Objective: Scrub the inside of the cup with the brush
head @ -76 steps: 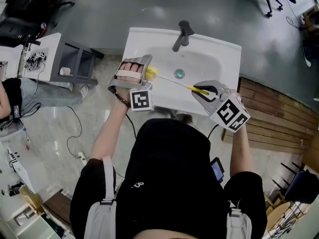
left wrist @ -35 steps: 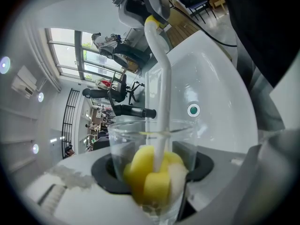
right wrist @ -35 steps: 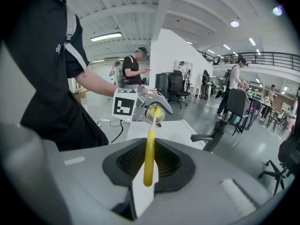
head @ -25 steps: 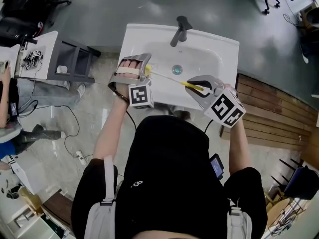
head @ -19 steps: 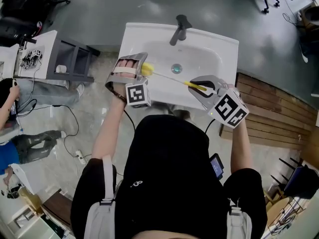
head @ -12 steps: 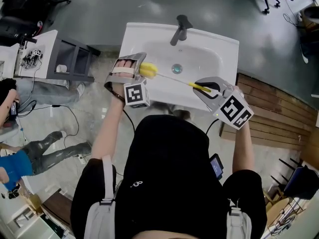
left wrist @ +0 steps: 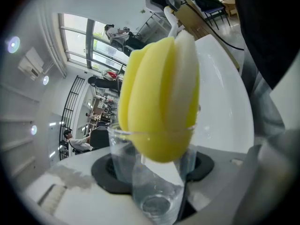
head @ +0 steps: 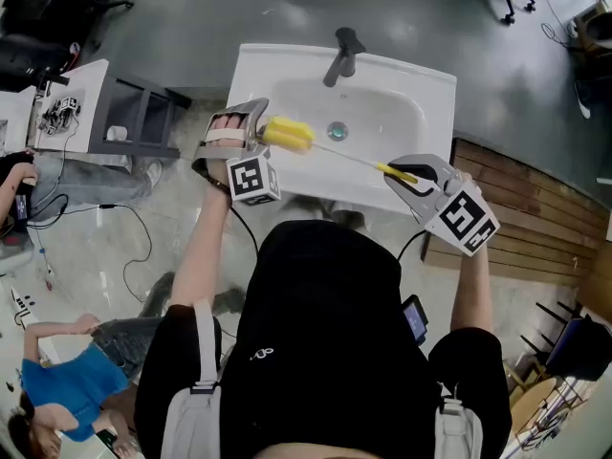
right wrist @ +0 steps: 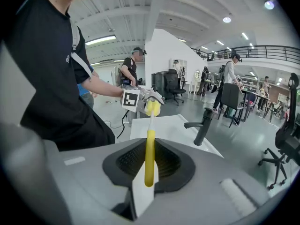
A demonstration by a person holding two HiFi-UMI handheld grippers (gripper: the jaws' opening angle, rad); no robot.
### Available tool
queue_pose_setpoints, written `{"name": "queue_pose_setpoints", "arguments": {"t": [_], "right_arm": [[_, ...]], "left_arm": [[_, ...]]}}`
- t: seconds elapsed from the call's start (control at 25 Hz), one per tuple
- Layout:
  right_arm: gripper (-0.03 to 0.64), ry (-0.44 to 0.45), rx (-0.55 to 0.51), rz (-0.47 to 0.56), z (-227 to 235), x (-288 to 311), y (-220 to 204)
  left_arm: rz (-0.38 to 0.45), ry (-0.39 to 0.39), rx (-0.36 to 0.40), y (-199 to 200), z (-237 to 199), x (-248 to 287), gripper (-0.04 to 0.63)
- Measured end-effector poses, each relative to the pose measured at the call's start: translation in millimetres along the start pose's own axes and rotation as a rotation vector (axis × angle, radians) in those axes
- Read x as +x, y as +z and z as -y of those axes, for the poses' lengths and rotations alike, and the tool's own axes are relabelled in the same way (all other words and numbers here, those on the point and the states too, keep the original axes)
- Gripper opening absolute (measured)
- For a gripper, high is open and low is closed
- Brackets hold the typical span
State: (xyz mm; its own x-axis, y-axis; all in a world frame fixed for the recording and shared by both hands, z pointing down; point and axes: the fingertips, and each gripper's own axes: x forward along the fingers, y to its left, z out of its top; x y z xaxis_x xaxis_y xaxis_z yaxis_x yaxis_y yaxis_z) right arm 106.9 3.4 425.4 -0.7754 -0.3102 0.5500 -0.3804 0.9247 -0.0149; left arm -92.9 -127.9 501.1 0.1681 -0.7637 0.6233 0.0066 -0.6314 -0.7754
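My left gripper [head: 241,134] is shut on a clear plastic cup [left wrist: 151,179], held on its side over the left rim of the white sink [head: 402,84]. The cup's mouth faces the brush. The brush's yellow sponge head [left wrist: 158,97] sits at the cup's mouth, its tip just inside the rim and most of it outside. In the head view the sponge head [head: 288,134] shows right of the left gripper, on a thin white stem. My right gripper [head: 413,174] is shut on the brush's yellow handle [right wrist: 149,157] over the sink's right front.
A dark faucet [head: 341,54] stands at the back of the sink, with the drain [head: 336,130] in the basin's middle. A grey shelf unit [head: 143,118] is left of the sink. Wooden slats [head: 535,228] lie on the right. A person [head: 72,390] is at lower left.
The sponge head has come out of the cup and now shows almost whole. My right gripper has drawn back to the right with the handle. The left gripper has rolled a little.
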Motion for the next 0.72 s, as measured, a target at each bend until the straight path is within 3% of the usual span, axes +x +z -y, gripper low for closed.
{"name": "queue_pose_setpoints", "arguments": {"t": [0.44, 0.72], "right_arm": [[0.052, -0.087, 0.127, 0.023, 4, -22, -20], [0.052, -0.202, 0.211, 0.083, 15, -36, -39]], "left_arm": [[0.066, -0.030, -0.222, 6, -4, -1, 0.272], [0.130, -0.047, -0.373, 18, -4, 1, 0.272]]}}
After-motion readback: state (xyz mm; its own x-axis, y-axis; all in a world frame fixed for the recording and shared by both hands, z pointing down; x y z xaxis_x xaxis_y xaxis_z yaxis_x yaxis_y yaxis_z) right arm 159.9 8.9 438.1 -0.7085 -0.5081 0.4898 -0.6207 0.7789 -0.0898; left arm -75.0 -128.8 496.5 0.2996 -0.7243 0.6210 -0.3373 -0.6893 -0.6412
